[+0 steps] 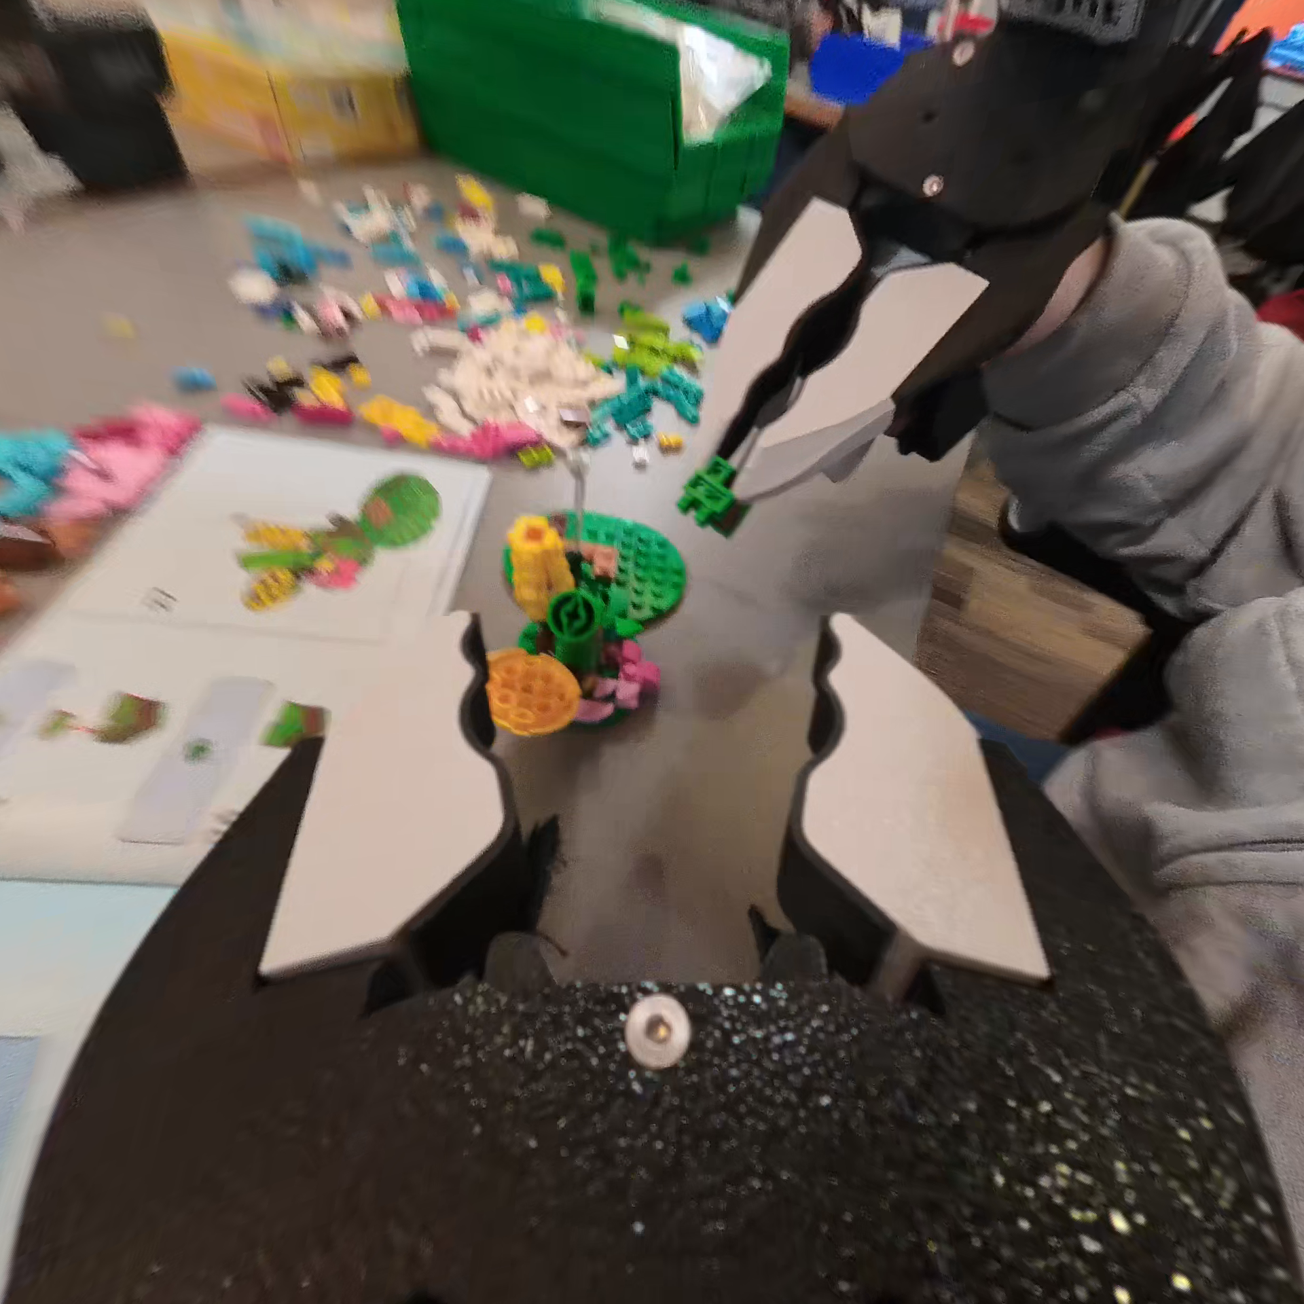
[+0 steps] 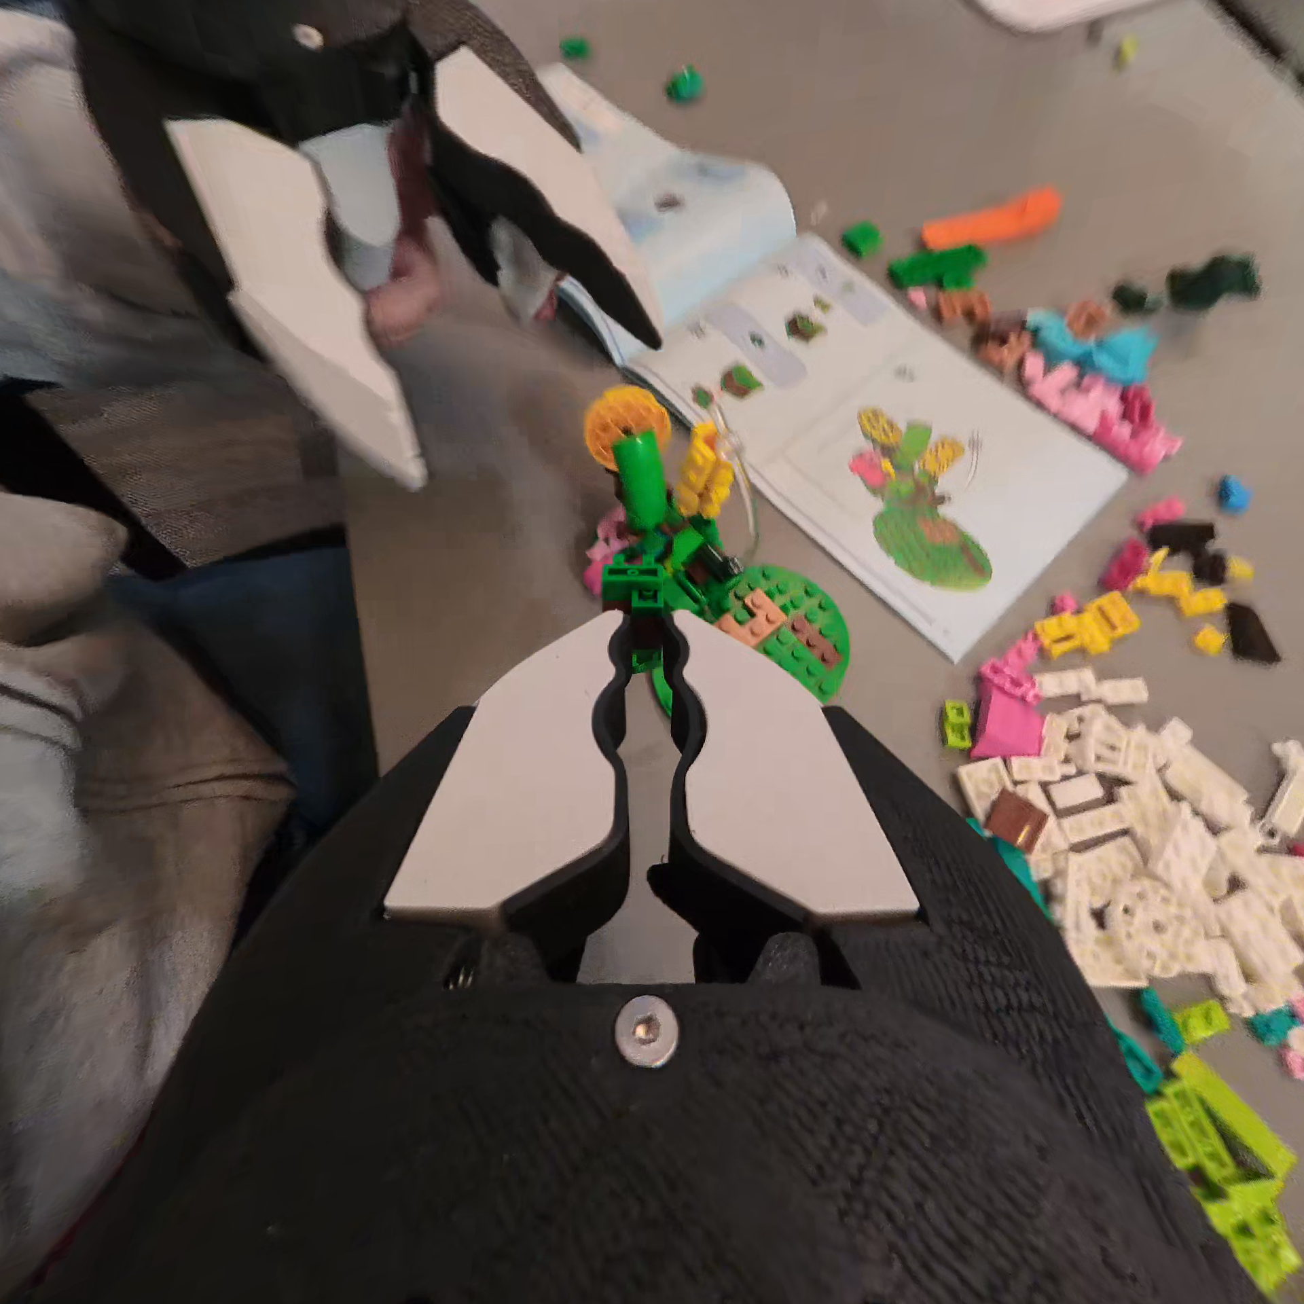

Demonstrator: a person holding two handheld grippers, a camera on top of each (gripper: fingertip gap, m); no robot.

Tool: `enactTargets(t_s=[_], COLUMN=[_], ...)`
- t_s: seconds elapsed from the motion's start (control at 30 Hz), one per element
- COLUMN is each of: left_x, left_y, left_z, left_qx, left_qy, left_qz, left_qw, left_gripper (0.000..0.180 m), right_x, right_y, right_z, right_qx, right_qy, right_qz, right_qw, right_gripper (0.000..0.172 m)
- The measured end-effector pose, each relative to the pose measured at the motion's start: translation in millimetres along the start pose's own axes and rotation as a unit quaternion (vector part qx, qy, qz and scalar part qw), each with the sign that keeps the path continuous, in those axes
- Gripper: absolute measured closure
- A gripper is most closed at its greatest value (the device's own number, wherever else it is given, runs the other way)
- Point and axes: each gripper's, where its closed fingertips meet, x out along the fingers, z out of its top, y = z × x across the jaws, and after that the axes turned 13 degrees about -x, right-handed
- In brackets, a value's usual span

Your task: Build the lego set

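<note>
R gripper (image 2: pixel 646 635) pinches green-brown brick piece (image 2: pixel 635 593); L gripper (image 1: pixel 646 677) spread wide, empty.

R pads pressed on the piece, held in air just beside the flower build (image 1: pixel 564 621) on its round green plate (image 1: pixel 649 564), at 2 o'clock of it in L view. L gripper hovers over the build w/o touching. Open booklet (image 1: pixel 282 536) at 9 o'clock, loose bricks (image 1: pixel 508 381) at 12 on worktop (image 1: pixel 811 564). Green bin (image 1: pixel 564 106) behind holds a clear bag; other contents not visible.

Two handheld grippers: left gripper (image 1: pixel 649 677) and right gripper (image 2: pixel 648 621), black speckled printed bodies, flat pale grey fingers (image 2: pixel 536 790) edged with wavy black pads. Silver socket screw (image 1: pixel 657 1031) at 6 o'clock on each body. Grey fleece sleeve (image 1: pixel 1143 437) at 3 o'clock.
</note>
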Motion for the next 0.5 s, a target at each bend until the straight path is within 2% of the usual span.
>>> enactTargets(t_s=[0.07, 0.27, 0.43, 0.5], left_x=[12, 19, 17, 15], left_y=[2, 2, -22, -23], left_z=[-16, -20, -24, -23], left_qx=[-0.047, -0.037, -0.053, -0.036], left_qy=[0.049, 0.071, 0.099, 0.103], left_qz=[-0.017, -0.015, -0.062, -0.058], left_qw=[0.998, 0.997, 0.992, 0.992], left_gripper=[0.075, 0.078, 0.083, 0.085], right_x=[10, 20, 18, 18], right_y=[-2, -10, -13, -15], right_z=[-9, -23, -28, -30], right_qx=[0.032, 0.079, 0.084, 0.073], right_qy=[0.028, 0.096, 0.139, 0.155], right_qz=[0.016, 0.037, 0.048, 0.049], right_qw=[0.999, 0.992, 0.986, 0.984], right_gripper=[0.166, 0.166, 0.166, 0.166])
